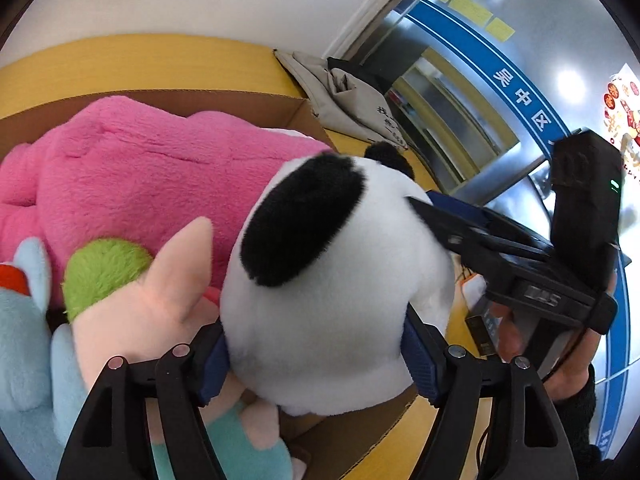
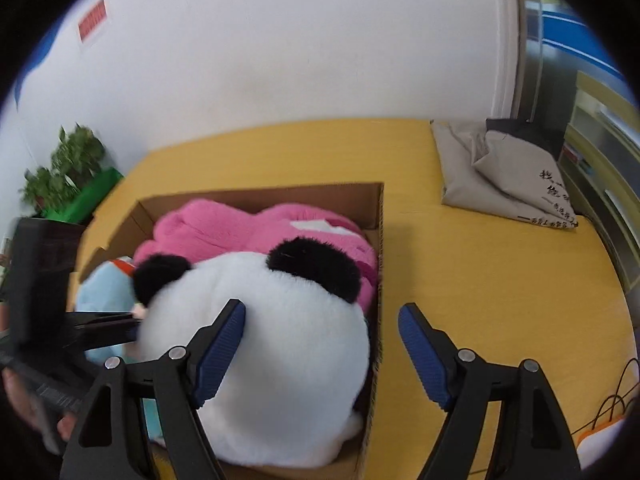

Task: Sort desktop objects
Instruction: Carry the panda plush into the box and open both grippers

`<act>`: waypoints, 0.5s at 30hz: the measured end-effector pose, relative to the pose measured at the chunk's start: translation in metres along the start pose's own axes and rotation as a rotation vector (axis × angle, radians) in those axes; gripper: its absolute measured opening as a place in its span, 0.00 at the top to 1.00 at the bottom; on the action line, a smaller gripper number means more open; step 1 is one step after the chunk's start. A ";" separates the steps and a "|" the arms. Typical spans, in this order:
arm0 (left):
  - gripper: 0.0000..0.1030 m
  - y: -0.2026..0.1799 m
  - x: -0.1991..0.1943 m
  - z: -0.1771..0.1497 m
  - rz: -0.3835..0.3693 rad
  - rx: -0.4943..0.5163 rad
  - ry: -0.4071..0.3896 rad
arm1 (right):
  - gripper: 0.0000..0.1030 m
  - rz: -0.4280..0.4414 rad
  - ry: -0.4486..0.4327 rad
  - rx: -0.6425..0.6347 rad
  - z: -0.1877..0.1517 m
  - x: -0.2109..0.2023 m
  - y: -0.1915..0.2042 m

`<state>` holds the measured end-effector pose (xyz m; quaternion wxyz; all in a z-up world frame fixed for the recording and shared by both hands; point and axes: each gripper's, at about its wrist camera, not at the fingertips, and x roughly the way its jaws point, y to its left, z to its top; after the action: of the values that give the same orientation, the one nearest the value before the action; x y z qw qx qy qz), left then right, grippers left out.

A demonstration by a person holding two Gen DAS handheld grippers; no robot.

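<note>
A black-and-white panda plush [image 1: 332,320] sits at the near right end of an open cardboard box [image 1: 248,106]. My left gripper [image 1: 318,364] is shut on it, both blue pads pressing into its white sides. A big pink plush [image 1: 140,168], a light blue plush [image 1: 24,344] and a peach plush [image 1: 148,304] with a green ball also lie in the box. In the right wrist view the panda [image 2: 280,340] fills the box's [image 2: 260,196] near end. My right gripper [image 2: 320,348] is open, its left finger in front of the panda and its right finger over bare table.
The box stands on a yellow table [image 2: 500,280]. A grey cloth bag [image 2: 496,168] lies at the far right corner. A potted plant [image 2: 60,172] stands past the table's left end. An orange cable [image 2: 616,400] runs at the near right. A white wall is behind.
</note>
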<state>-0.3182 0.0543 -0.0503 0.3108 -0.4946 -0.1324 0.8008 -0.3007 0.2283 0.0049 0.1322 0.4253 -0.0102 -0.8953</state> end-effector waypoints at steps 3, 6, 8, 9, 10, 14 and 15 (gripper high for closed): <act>0.24 0.004 -0.015 -0.007 0.008 -0.011 -0.032 | 0.25 0.003 0.064 0.000 0.000 0.031 -0.015; 0.24 0.001 -0.031 -0.018 0.073 0.005 -0.058 | 0.25 -0.009 0.095 -0.018 -0.011 0.037 -0.014; 0.24 -0.005 -0.043 -0.027 0.151 0.012 -0.079 | 0.25 -0.011 0.094 -0.016 -0.012 0.033 -0.013; 0.23 -0.008 -0.050 -0.034 0.196 0.020 -0.089 | 0.25 -0.009 0.088 -0.007 -0.013 0.030 -0.014; 0.18 -0.012 -0.058 -0.041 0.242 0.027 -0.099 | 0.24 -0.009 0.074 0.000 -0.013 0.024 -0.014; 0.02 -0.018 -0.093 -0.069 0.410 0.027 -0.190 | 0.20 -0.014 0.000 0.015 -0.034 -0.005 0.001; 0.00 -0.020 -0.103 -0.078 0.460 0.027 -0.218 | 0.19 -0.015 -0.020 0.019 -0.040 -0.013 0.006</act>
<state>-0.2099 -0.0027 -0.0037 0.1110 -0.4181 -0.0386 0.9008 -0.2610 0.2298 -0.0102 0.1214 0.4177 -0.0167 -0.9003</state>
